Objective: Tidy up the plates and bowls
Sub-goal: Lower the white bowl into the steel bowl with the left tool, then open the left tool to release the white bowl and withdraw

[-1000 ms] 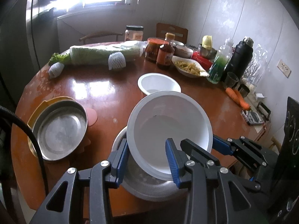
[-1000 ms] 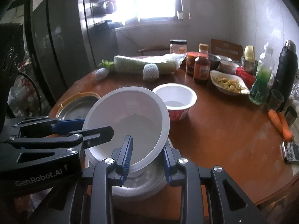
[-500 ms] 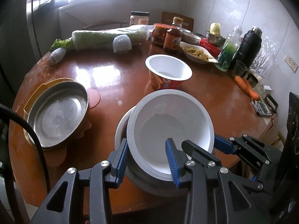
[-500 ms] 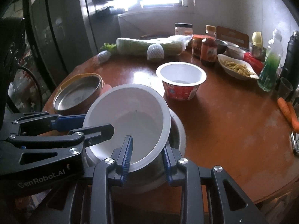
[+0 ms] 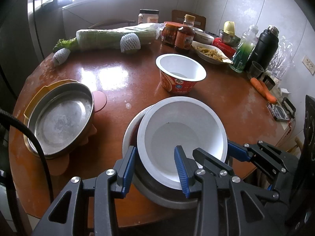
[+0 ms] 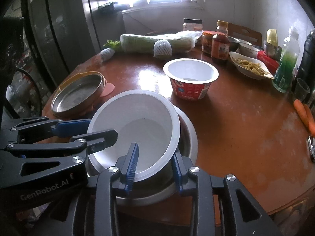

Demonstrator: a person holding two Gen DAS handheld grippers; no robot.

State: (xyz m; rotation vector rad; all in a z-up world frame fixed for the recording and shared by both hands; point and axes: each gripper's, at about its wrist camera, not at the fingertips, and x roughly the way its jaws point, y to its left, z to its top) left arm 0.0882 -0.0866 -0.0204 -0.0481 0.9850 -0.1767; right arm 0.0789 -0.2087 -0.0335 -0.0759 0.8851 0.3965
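Round and reddish-brown, the desk point(image 5: 226, 100) stands in a kitchen with a bright window at the far side. Left tongs point(image 5: 155, 167): jaws part open, one blue finger inside and one outside the near-left rim of the white bowl point(image 5: 182, 137); whether the pads press the rim cannot be told. Right tongs point(image 6: 154, 167): jaws part open, straddling the near-right rim of the same bowl point(image 6: 135, 129) in the same way. The white bowl sits tilted inside a steel bowl point(image 5: 169, 198) at the near edge of the desk. Just beyond stands a red noodle cup point(image 5: 181, 73), apart from both bowls. Left of the bowls, a steel plate point(image 5: 59, 121) rests on a yellow dish point(image 5: 39, 92). At the far side lie a wrapped cabbage point(image 5: 116, 36), two sauce jars point(image 5: 184, 37) and a dish of food point(image 5: 209, 52). Two carrots point(image 5: 262, 89) lie at the right edge.
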